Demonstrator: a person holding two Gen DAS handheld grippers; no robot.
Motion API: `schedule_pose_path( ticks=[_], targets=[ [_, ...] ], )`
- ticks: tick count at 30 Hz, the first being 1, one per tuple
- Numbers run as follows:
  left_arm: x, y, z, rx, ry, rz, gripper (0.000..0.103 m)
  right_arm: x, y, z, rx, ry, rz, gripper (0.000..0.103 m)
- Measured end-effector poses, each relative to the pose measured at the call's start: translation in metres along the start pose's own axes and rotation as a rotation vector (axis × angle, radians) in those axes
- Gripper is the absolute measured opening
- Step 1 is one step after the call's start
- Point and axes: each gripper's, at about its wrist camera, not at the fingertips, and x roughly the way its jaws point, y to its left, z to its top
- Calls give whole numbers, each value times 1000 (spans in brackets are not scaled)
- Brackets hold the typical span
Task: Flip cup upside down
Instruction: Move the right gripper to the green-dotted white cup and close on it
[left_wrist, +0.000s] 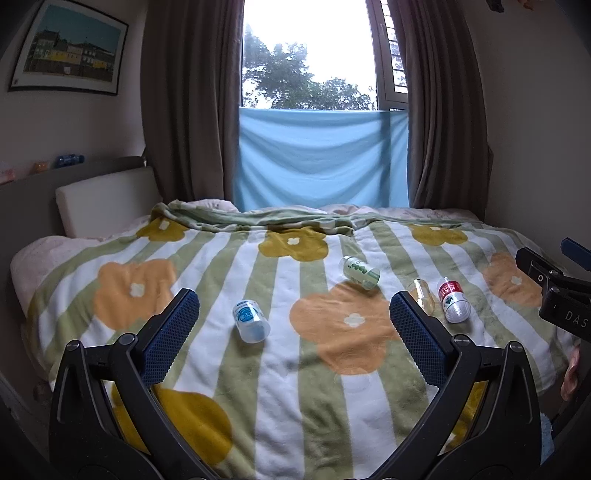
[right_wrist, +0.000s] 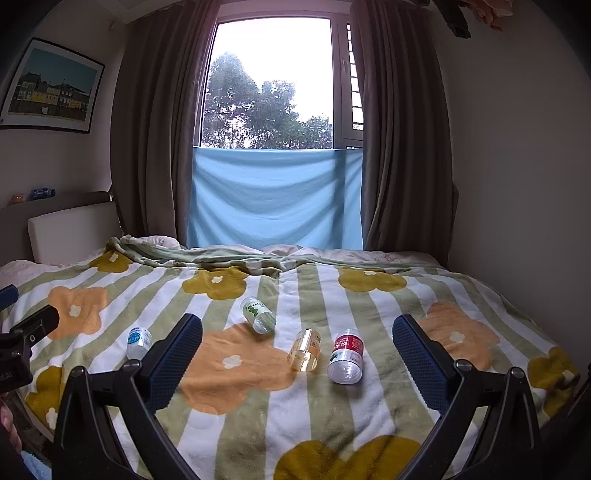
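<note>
We hold the left gripper (left_wrist: 293, 321) above the near part of the bed, its fingers spread wide apart with nothing between them; the right gripper (right_wrist: 297, 347) is held the same way, fingers wide apart and clamped on nothing. Both hover over the flowered blanket (right_wrist: 369, 406), clear of the cups.

Four cups lie on their sides on the blanket, each apart from the others:

- the blue-label cup (left_wrist: 250, 320) lies farthest left, its open end toward us; in the right wrist view it (right_wrist: 138, 342) sits just beyond the left finger of the right gripper;
- the green-label cup (left_wrist: 360, 272) lies farther back, near the middle, tilted with its open end toward the lower right (right_wrist: 258, 315);
- the plain amber cup (right_wrist: 304, 350) lies beside the red one, open end toward us; in the left wrist view it (left_wrist: 421, 293) is partly hidden behind the right finger of the left gripper;
- the red-label cup (right_wrist: 346, 355) lies just right of the amber one, open end toward us (left_wrist: 453, 300).

None of the cups stands upright or upside down (all four rest on their walls).

Beyond the bed hang brown curtains (right_wrist: 155, 129) on either side of a window (right_wrist: 273, 85); a blue cloth (right_wrist: 275, 197) covers its lower part; a framed picture (left_wrist: 70, 48) hangs on the left wall.
</note>
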Motion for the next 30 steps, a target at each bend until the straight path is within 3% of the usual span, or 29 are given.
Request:
schedule_pose_path(
  ticks=[6,11,14,19,24,30],
  targets=[
    [36,13,-17,-16,86,23,103,48,8,7,-43,48,45,103],
    [68,26,-30,-26,153,54,103,125,23,18,-156,140,125,103],
    [88,36,-39,-47,199,70,103,184,35,23,-215,233,209,103],
    [120,49,-54,-85,273,90,103,278,58,19,-271,358,274,103],
    [141,56,-69,-92,325,106,103,375,83,2,-378,521,282,103],
    [150,64,-80,-106,369,110,103,471,91,-22,-339,757,261,103]
  ],
)
